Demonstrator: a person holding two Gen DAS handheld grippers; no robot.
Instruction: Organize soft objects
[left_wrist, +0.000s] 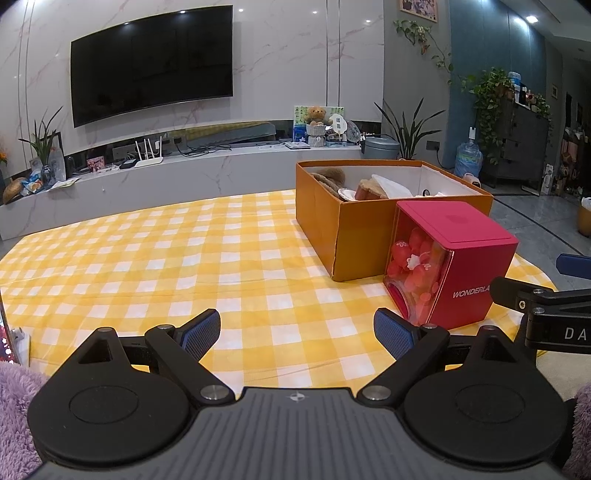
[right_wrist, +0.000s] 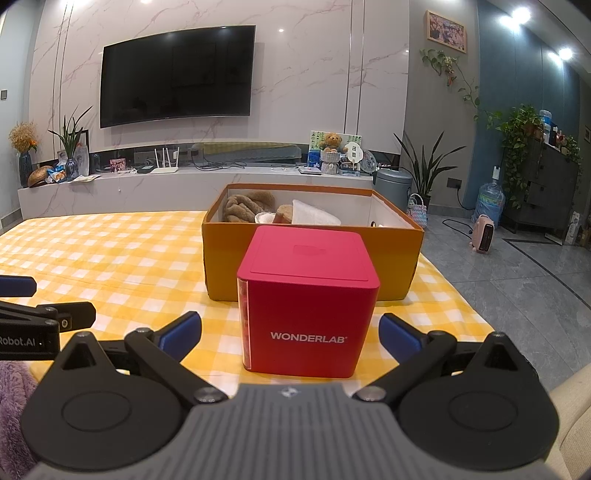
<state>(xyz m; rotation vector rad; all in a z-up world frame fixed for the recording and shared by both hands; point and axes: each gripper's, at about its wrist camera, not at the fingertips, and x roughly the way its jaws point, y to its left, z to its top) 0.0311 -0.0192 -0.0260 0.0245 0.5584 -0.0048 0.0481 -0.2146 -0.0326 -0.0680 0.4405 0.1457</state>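
Observation:
An open orange box (left_wrist: 354, 236) (right_wrist: 399, 266) stands on the yellow checked tablecloth (left_wrist: 147, 258) (right_wrist: 110, 251). Inside lie brown fluffy items (left_wrist: 328, 179) (right_wrist: 243, 206) and a white cloth (left_wrist: 391, 184) (right_wrist: 314, 214). A red WONDERLAB cube (left_wrist: 458, 266) (right_wrist: 310, 306) stands in front of the box. My left gripper (left_wrist: 297, 328) is open and empty over the cloth, left of the cube. My right gripper (right_wrist: 290, 332) is open and empty, its blue fingers either side of the cube's near face, apart from it. Purple fluffy fabric (left_wrist: 14, 413) (right_wrist: 14, 391) shows at the lower left edge.
A TV (right_wrist: 177, 74) hangs above a marble shelf (right_wrist: 184, 177) with a router, plants and a teddy bear (right_wrist: 332, 142). Grey floor (right_wrist: 517, 280) lies to the right, with a water bottle (right_wrist: 489, 201) and a small pink heater (right_wrist: 484, 234).

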